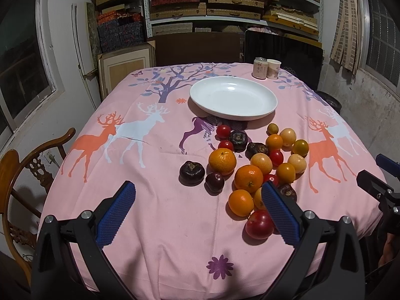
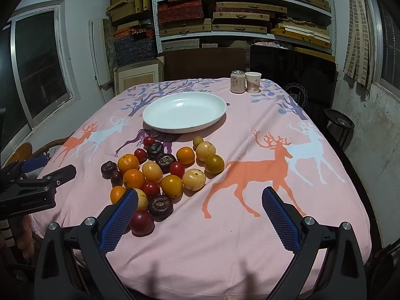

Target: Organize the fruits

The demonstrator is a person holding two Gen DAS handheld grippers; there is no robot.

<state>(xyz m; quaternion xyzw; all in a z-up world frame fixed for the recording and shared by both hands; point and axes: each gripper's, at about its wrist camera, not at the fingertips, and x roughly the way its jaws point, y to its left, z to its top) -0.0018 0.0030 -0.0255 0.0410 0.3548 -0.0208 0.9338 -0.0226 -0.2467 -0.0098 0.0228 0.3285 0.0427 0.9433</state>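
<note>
My left gripper (image 1: 198, 192) hangs above the near part of the table with its blue-padded jaws spread wide and nothing between them, and my right gripper (image 2: 200, 197) is the same, wide apart and empty, over the orange deer printed on the pink tablecloth (image 2: 250, 237). The pile of fruit (image 1: 257, 165) lies loose on the cloth just in front of the white oval plate (image 1: 233, 98), which holds nothing. In the pile I see oranges such as the big one (image 1: 222, 161) at its left side, pale yellow round fruits (image 2: 194, 179), small red tomatoes (image 1: 223, 131), dark purple-brown fruits with a dried cap (image 1: 192, 173), and a red plum-like fruit (image 1: 259, 224) nearest me, partly behind my left gripper's right finger. Seen from the right wrist the pile sits to the left of that gripper, its left finger overlapping the nearest pieces. Near the far edge of the table, beyond the plate and to its right, a drink can (image 2: 237, 82) and a paper cup (image 2: 253, 82) stand just beside each other. A wooden chair (image 1: 22, 175) stands at the table's left.
</note>
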